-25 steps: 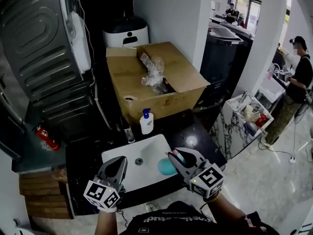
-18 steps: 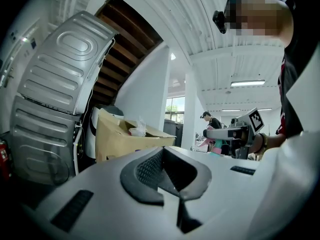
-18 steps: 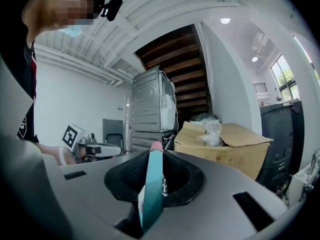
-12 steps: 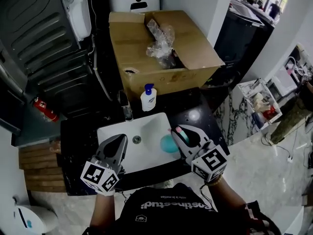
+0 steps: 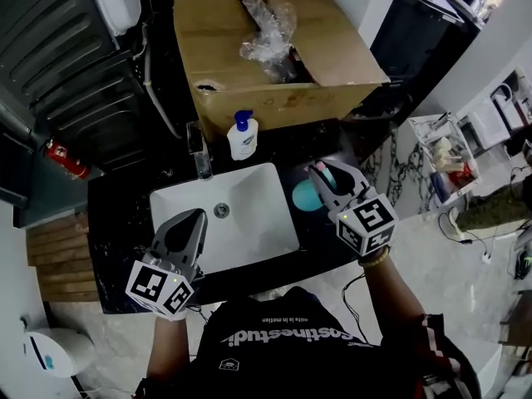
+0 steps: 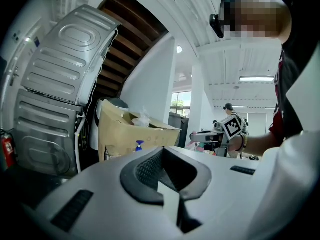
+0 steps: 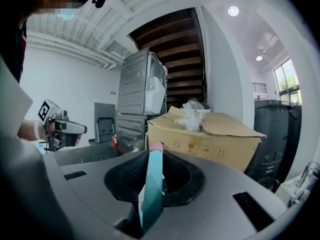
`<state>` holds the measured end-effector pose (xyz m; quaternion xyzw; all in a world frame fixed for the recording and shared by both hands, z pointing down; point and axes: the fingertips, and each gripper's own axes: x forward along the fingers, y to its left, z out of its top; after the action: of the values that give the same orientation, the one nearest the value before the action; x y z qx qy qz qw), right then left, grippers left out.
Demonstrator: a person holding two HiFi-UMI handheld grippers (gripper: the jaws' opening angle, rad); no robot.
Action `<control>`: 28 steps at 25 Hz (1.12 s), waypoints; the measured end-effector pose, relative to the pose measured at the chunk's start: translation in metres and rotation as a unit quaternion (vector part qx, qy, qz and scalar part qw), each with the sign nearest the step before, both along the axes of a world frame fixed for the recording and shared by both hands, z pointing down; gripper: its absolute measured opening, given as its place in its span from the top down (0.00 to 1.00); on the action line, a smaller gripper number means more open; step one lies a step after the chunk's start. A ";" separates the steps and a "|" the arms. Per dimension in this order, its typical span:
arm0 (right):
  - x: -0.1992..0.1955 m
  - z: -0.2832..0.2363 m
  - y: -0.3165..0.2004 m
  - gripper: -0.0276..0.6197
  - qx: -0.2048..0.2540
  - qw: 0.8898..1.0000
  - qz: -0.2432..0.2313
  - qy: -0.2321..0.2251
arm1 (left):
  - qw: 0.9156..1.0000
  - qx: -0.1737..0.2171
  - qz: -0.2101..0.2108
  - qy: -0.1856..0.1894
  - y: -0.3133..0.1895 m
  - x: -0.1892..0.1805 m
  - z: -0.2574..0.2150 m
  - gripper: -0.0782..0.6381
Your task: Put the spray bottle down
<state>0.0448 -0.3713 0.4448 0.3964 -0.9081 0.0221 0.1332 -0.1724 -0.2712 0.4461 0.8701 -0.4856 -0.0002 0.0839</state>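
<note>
Head view: my right gripper (image 5: 322, 173) is clamped on the neck of the teal spray bottle (image 5: 306, 196). The bottle's round body hangs over the dark worktop (image 5: 125, 223), just beside the right rim of the white sink (image 5: 249, 214). I cannot tell whether its base touches the surface. My left gripper (image 5: 193, 221) holds nothing and sits over the sink's front-left corner. The basin shows only its drain. At the worktop's back edge stands a soap pump bottle (image 5: 242, 137), and behind it an open cardboard box (image 5: 249, 98) holds crumpled clear plastic (image 5: 270, 36). Left gripper view: the left gripper (image 6: 162, 151) has its jaws drawn together with nothing between them; the box (image 6: 120, 134) lies beyond. Right gripper view: the right gripper (image 7: 155, 154) pinches a narrow teal part of the spray bottle (image 7: 152, 189), which ends in a pink tip. The box (image 7: 210, 134) and its plastic (image 7: 192, 111) lie ahead. The step in hand is probably bringing the bottle to its resting place. The next move calls for settling the base upright on the worktop to the right of the sink, then parting the jaws.
</note>
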 end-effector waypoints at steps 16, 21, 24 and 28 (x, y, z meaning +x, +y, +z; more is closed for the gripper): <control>0.010 0.079 -0.066 0.83 -0.063 0.996 0.003 0.061 | 1.000 -0.026 0.005 -0.004 -0.018 0.010 0.031 0.87; 0.007 0.087 -0.067 0.83 -0.065 0.996 0.001 0.066 | 1.000 -0.028 0.002 -0.002 -0.021 0.008 0.033 0.87; 0.008 0.091 -0.066 0.83 -0.066 0.996 0.004 0.060 | 1.000 -0.031 0.002 -0.002 -0.022 0.009 0.035 0.87; 0.010 0.094 -0.066 0.83 -0.072 0.996 0.007 0.050 | 0.999 -0.032 0.003 -0.002 -0.021 0.011 0.036 0.87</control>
<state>0.0546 -0.4378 0.5386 0.3926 -0.8938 0.0684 0.2059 -0.1611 -0.2923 0.4819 0.8685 -0.4829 0.0172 0.1109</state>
